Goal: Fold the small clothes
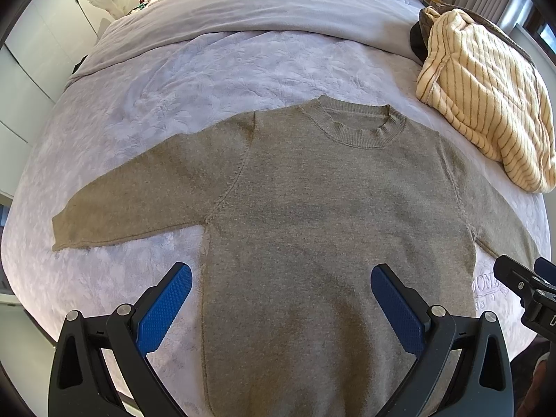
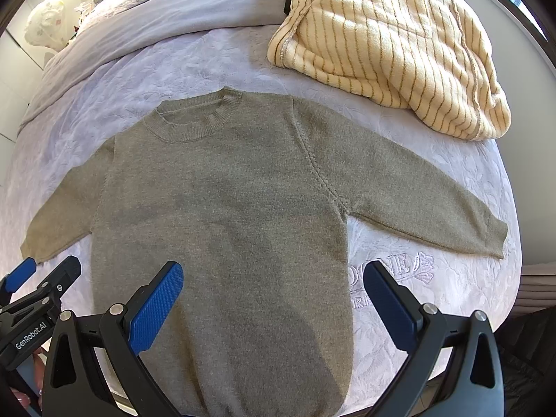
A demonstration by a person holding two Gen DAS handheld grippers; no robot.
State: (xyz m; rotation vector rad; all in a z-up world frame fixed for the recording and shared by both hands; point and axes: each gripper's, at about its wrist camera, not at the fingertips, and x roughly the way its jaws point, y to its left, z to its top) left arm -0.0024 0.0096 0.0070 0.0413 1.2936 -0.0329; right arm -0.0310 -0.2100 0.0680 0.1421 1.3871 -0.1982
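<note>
Sweater (image 1: 312, 215) is laid out flat, front side up, on the bedspread (image 1: 166, 80), and nothing is being gripped yet. Starting at the left gripper (image 1: 281, 309): its blue-padded fingers (image 1: 166, 307) are spread wide apart, nothing pinched between them, and they are held over the lower body of the knit, with the left pad just off the side edge above the cover and the right pad above the fabric itself. Whether the pads are touching the cloth can't be told from here.

Same deal for the right gripper (image 2: 274, 305): blue pads (image 2: 158, 305) are splayed wide, nothing caught in them, the left one over the sweater's lower body and the right one over the embroidered lettering (image 2: 392, 267) on the cover. In the left wrist view the other tool is seen poking in at 4 o'clock; in the right wrist view the left one is seen at 8 o'clock.

Moving outward, both sleeves are stretched out sideways, and the ribbed crew collar (image 1: 358, 125) is pointed toward 12 o'clock. Further out, a cream striped fleece garment (image 2: 389, 45) is heaped at about 1 o'clock in the right wrist view, well apart from the collar. A folded-back pale sheet (image 1: 264, 10) is seen running across the far end of the bed.
</note>
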